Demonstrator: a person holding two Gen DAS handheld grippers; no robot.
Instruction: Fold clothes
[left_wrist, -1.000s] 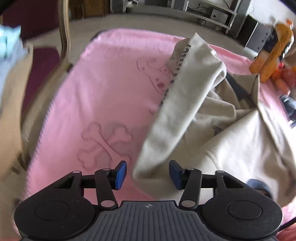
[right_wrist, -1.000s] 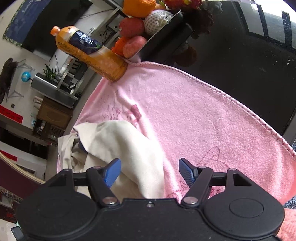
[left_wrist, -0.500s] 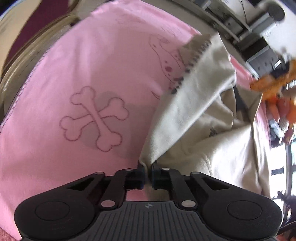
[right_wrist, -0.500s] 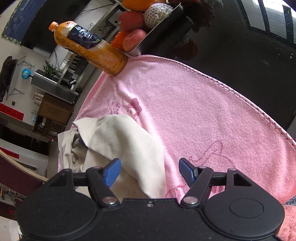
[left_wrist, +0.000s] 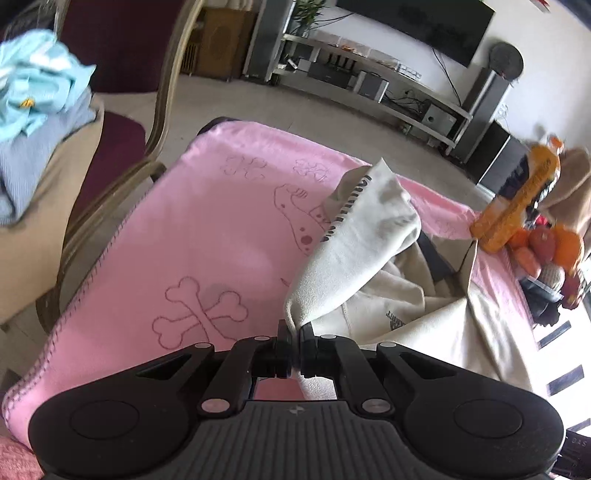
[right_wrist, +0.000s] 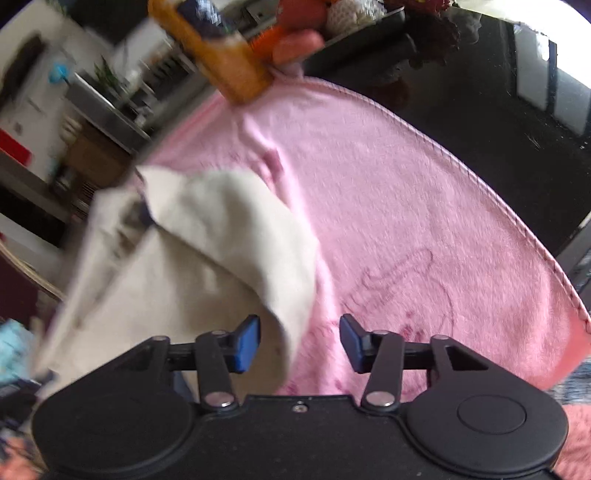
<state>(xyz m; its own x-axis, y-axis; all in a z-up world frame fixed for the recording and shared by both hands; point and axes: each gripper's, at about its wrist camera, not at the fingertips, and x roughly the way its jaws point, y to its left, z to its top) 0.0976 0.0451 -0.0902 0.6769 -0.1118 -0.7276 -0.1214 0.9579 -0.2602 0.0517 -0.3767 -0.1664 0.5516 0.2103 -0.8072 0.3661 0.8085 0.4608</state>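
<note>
left wrist view, pink towel (left_wrist: 221, 236) over table, chair (left_wrist: 122, 162) beside, tv stand (left_wrist: 369, 85) behind

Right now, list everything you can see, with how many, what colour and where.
garment: one, cream, crumpled on the blanket
blanket: one, pink, spread over the table
bottle: one, orange, at the blanket's far edge
fruit: several, red and orange, in a tray beside the bottle
clothes: a pile, light blue, on the chair
chair: one, maroon, beside the table
left claw: shut on the garment's edge
right claw: open, over the garment's edge
</note>
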